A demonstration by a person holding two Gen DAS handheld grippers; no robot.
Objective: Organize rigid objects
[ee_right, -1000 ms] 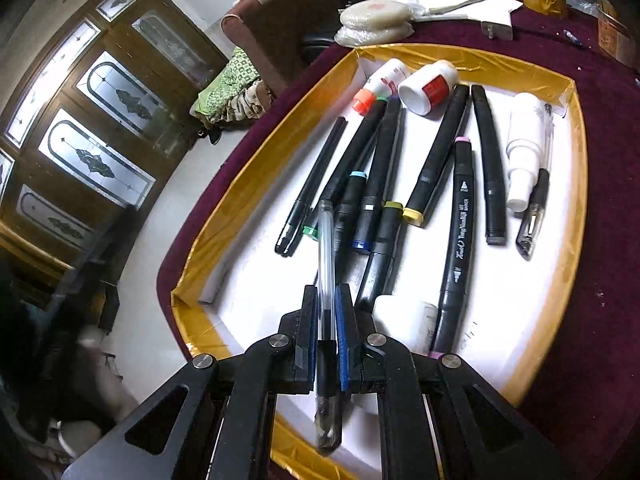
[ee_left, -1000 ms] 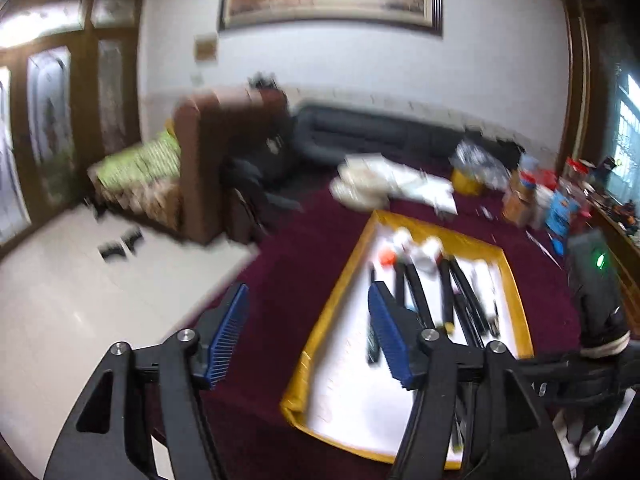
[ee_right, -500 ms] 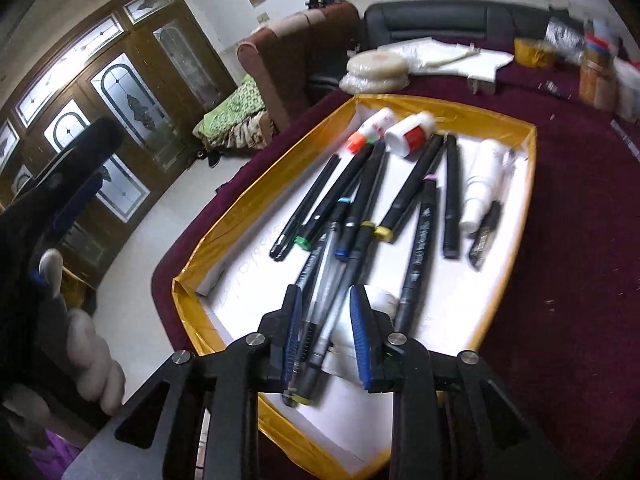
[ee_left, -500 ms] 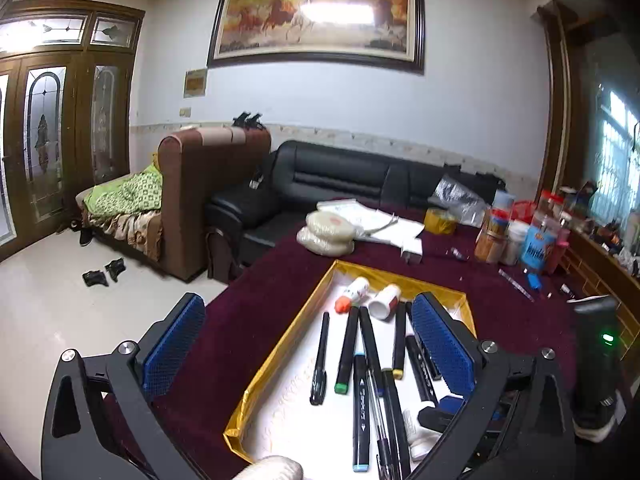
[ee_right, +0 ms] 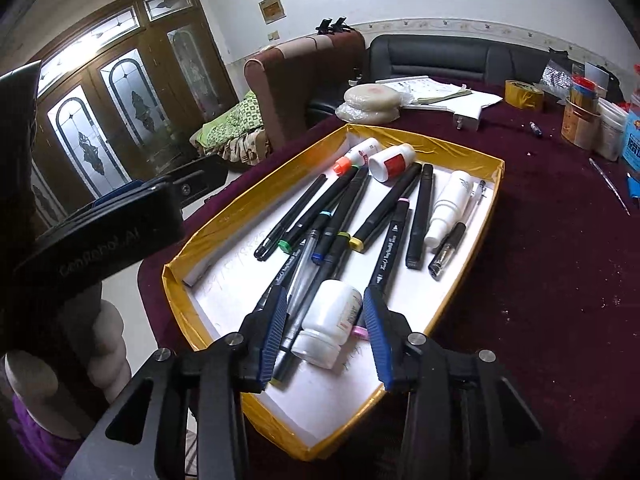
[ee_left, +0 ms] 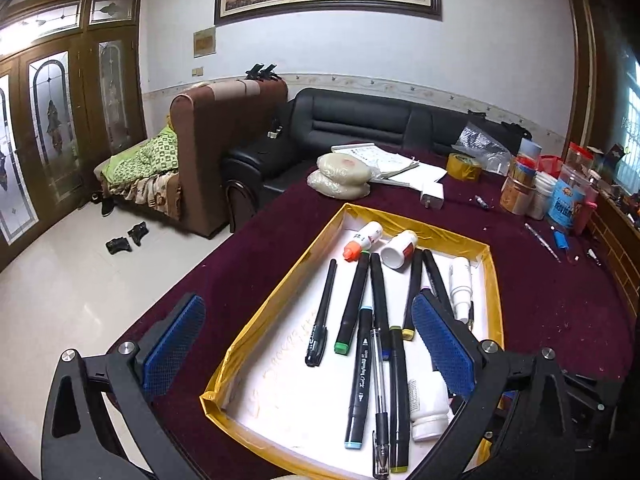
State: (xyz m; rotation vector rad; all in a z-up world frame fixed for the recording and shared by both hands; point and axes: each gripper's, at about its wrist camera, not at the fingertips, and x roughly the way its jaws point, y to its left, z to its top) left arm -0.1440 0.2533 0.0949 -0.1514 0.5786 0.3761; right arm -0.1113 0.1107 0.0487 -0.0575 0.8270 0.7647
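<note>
Blue-padded tongs (ee_left: 308,352) (ee_right: 326,330) — both wide, empty

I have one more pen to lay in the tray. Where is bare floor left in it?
The tray is bare along its left wall, beside the thin black pen, down to the near-left corner. From the markers across to the spray bottle it is crowded.

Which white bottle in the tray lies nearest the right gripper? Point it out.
The squat white pill bottle with the wide cap, lying on its side between the open right gripper fingers; the other bottles lie toward the tray far end.
</note>
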